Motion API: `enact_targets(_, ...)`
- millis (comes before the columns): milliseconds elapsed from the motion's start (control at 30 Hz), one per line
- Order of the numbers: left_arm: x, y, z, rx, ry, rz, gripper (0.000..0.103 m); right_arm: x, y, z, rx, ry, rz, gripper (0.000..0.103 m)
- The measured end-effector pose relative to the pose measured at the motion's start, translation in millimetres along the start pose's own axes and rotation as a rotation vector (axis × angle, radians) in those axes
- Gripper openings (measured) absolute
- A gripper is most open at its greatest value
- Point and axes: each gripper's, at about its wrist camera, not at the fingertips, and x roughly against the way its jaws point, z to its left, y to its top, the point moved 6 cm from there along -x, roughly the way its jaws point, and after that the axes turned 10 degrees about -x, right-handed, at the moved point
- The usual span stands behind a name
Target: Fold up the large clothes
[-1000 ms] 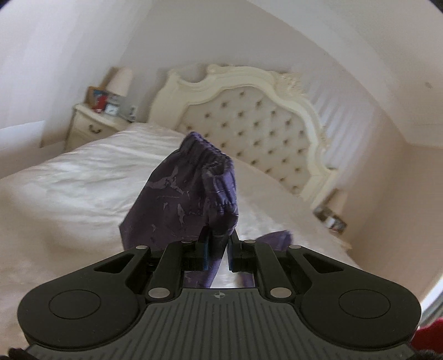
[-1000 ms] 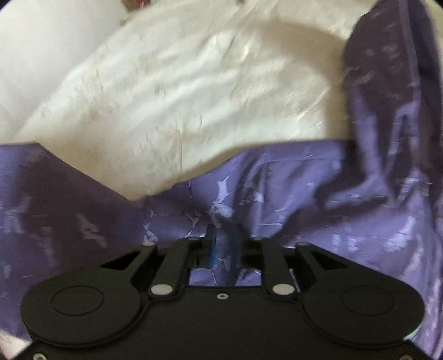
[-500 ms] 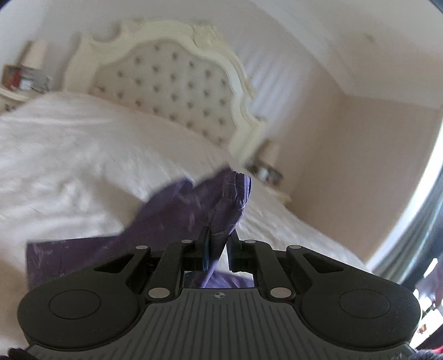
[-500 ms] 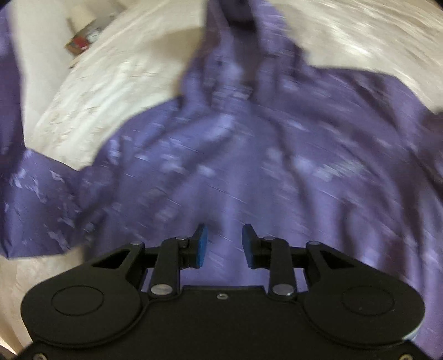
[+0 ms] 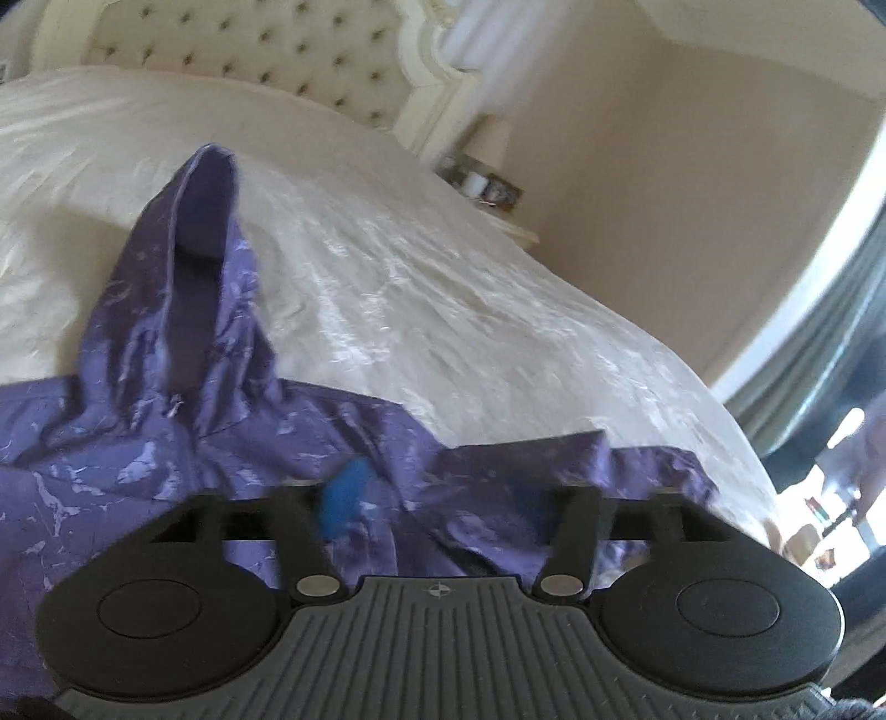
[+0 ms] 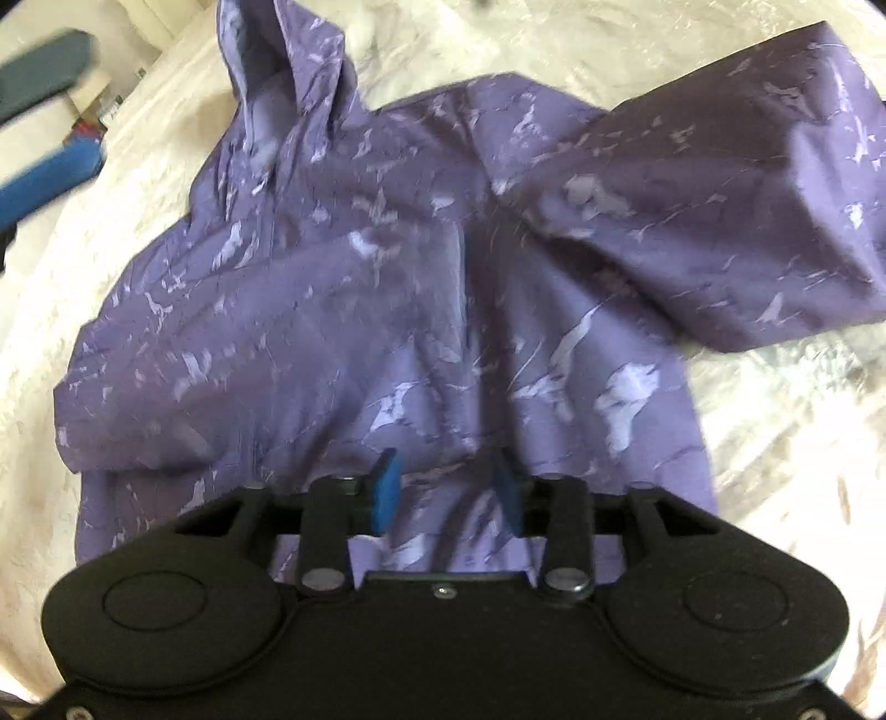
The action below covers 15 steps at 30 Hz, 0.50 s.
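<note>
Now the purple hooded jacket is seen laid out on the cream bedspread, hood toward the headboard, one sleeve crossed over the body, cloth rumpled. Both claws have just been opened: the left claw is spread wide and the right claw about half, nothing gripped, cloth only lying below each. Folding is judged barely begun; the other sleeve, hood and body folds are left, smoothing too.
</note>
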Motion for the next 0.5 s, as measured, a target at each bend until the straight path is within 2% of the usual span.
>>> enact_targets(33,5.6,-1.7,-3.0,-0.014,-0.002,-0.005,0.072,1.8,2.2,-1.2,-0.003,0.01,-0.006,0.065)
enact_targets(67,14.1,-4.9,-4.8,-0.027,0.0,-0.003,0.072,4.4,5.4,-1.9,-0.006,0.023,-0.014,0.069)
enact_targets(233,46.2,-32.6,4.5,-0.047,0.083,0.053,0.075,12.5,20.0,-7.8,-0.038,0.057,-0.042,0.074)
enact_targets(367,70.4,-67.5,43.2,-0.025,0.246,0.143,0.075,0.1,31.1,-5.2,-0.064,0.091,-0.028,0.077)
enact_targets(500,94.9,-95.9,93.8,0.035,0.413,0.22,0.075,-23.8,37.1,7.5,-0.042,0.075,-0.009,0.077)
